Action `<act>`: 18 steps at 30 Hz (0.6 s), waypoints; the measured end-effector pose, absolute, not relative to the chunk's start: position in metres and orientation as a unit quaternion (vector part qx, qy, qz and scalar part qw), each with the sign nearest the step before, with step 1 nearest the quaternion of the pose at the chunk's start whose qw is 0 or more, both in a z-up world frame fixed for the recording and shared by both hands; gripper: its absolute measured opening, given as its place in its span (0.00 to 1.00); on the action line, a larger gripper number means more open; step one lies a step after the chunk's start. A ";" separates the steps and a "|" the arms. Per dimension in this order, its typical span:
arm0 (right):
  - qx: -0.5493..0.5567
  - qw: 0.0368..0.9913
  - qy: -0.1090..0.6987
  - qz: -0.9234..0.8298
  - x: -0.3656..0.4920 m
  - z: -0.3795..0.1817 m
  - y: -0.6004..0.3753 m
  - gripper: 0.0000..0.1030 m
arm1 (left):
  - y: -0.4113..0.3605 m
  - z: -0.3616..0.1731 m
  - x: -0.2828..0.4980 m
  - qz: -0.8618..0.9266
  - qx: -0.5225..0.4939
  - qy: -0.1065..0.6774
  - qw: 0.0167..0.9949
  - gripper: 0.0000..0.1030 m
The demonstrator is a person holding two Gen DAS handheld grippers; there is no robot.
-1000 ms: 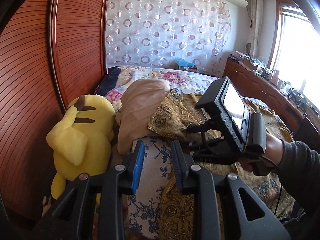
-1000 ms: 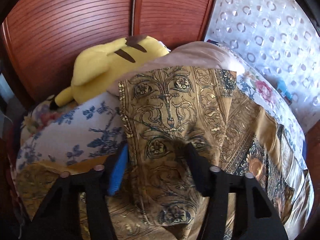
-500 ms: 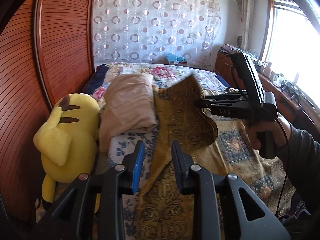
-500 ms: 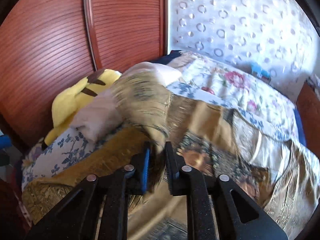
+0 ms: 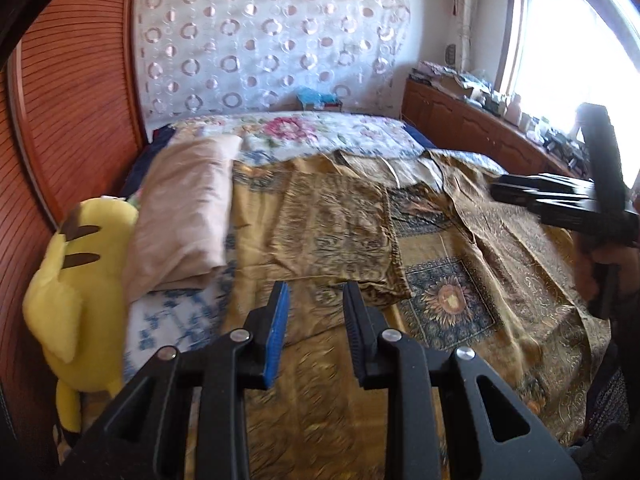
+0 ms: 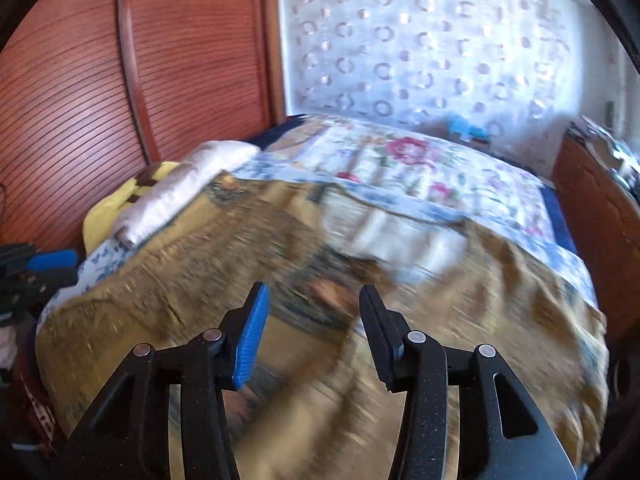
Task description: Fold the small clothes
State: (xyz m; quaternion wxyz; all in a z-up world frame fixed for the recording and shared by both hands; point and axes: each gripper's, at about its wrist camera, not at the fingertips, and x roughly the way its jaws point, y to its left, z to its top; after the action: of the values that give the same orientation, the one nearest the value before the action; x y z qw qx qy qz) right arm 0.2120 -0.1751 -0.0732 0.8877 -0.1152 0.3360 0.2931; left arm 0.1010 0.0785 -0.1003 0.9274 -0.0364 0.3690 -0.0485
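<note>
A gold patterned cloth lies folded flat on the bed, on a gold spread with a sunflower square. My left gripper hovers just short of the cloth's near edge, jaws a little apart with nothing between them. Held by a hand, my right gripper is off to the right above the spread. In the blurred right wrist view the right gripper has its jaws opening, nothing between them, over the gold cloth.
A yellow plush toy and a beige pillow lie along the bed's left side by the slatted wooden wardrobe. A floral quilt covers the far end. A cluttered wooden cabinet runs under the window.
The right gripper carried the gold cloth's end over, let it go, and swung away to the right with its jaws widening. The cloth now lies flat. The left gripper drew back.
</note>
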 end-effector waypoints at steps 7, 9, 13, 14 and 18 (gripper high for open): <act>-0.075 0.910 0.340 0.223 0.202 -0.076 -0.270 0.47 | 0.044 -0.118 0.135 -0.077 -0.017 0.398 0.914 0.24; -0.067 0.912 0.350 0.204 0.203 -0.080 -0.293 0.47 | 0.034 -0.119 0.143 -0.083 -0.007 0.404 0.911 0.24; -0.055 0.918 0.357 0.163 0.207 -0.085 -0.339 0.47 | 0.022 -0.123 0.153 -0.091 0.007 0.411 0.907 0.24; -0.051 0.919 0.360 0.153 0.208 -0.087 -0.350 0.47 | 0.021 -0.123 0.153 -0.092 0.009 0.411 0.907 0.24; -0.037 0.921 0.371 0.114 0.214 -0.094 -0.390 0.47 | 0.016 -0.129 0.158 -0.096 0.012 0.422 0.901 0.24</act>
State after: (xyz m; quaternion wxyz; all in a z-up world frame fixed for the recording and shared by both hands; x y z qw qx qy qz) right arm 0.2138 -0.3905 -0.0937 0.9208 -0.0369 0.3709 0.1145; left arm 0.1578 0.0162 -0.1286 0.9014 0.0124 0.4220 -0.0955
